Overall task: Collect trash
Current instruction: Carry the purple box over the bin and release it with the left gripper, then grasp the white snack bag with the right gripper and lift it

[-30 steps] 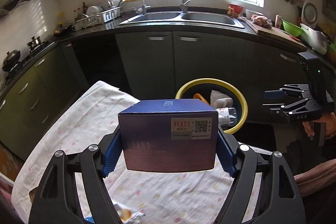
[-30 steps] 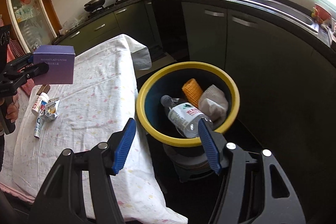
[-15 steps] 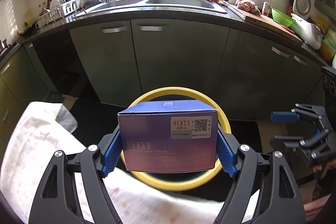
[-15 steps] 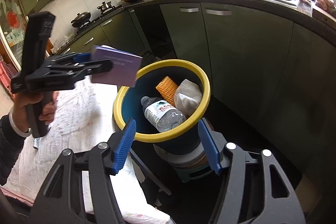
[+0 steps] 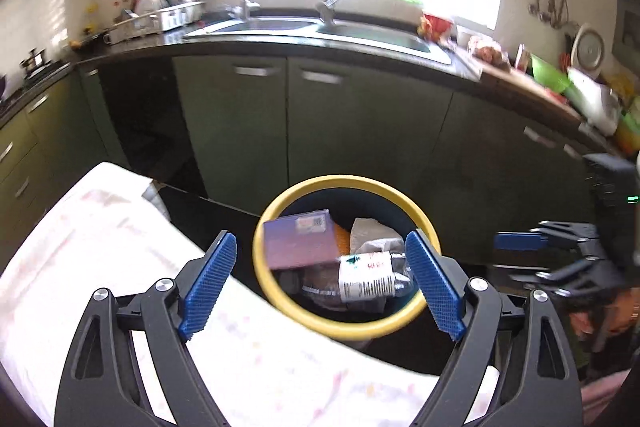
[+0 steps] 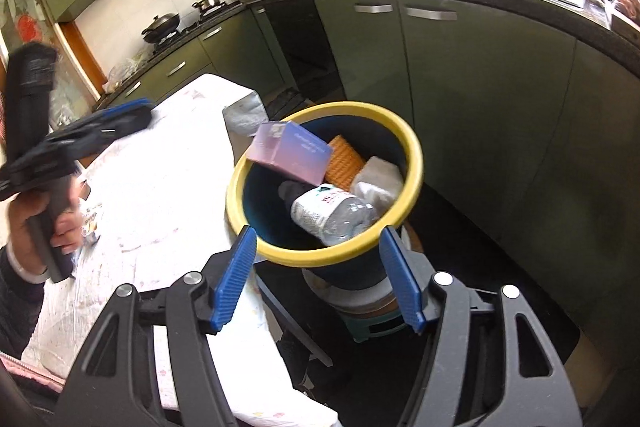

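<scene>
Purple box (image 6: 289, 151) sits tilted in the yellow-rimmed bin (image 6: 404, 205) beside a labelled bottle (image 6: 333, 213), print too blurry to read. Left gripper (image 5: 320, 289) and right gripper (image 6: 318, 277) both spread wide, empty. Flowery tablecloth (image 5: 100, 239), green kitchen cabinets (image 6: 460, 75)

A purple box (image 6: 289, 151) is lying tilted at the bin (image 6: 414, 163) rim, beside a bottle (image 6: 334, 213); the right gripper (image 6: 318, 277) is gaping empty.

Motion blur smeared the purple box (image 5: 298, 245) label beyond reading. The plastic bottle (image 6: 332, 213) hid the bin (image 6: 416, 163) floor, and the orange item (image 6: 344, 163) showed only partly behind the box.
</scene>
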The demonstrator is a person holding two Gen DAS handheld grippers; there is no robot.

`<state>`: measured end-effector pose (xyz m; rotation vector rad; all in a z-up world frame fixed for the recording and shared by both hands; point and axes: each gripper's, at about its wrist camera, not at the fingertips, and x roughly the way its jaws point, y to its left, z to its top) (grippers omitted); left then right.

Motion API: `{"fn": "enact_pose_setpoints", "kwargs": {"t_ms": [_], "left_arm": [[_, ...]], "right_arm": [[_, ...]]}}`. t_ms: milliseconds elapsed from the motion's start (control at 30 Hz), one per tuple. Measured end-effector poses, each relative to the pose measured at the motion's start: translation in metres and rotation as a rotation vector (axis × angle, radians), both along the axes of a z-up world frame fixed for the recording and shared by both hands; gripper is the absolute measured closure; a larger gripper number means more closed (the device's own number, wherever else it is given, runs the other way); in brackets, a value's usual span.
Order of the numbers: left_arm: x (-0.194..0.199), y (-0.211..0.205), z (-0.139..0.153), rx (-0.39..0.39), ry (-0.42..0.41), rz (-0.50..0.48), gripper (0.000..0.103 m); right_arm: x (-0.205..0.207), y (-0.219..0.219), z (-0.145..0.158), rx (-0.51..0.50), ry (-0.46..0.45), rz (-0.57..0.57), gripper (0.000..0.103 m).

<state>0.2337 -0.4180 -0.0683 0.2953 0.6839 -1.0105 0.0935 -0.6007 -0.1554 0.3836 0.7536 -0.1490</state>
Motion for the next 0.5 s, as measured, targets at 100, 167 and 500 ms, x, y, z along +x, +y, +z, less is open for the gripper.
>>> {"fn": "enact_pose_setpoints", "kwargs": {"t_ms": [100,167,500], "left_arm": [[-0.014,0.047,0.015,-0.031,-0.007,0.053,0.017],[-0.023,0.076,0.022,-0.043,-0.022,0.098,0.016],[-0.065,0.239,0.012,-0.027,-0.075,0.406,0.011]], "right_arm": [[0.007,0.012,0.001,-0.005,0.007,0.028,0.042],[0.014,0.022,0.001,-0.013,0.016,0.056,0.042],[0.072,0.114,0.0,-0.076,0.077,0.288,0.042]]}}
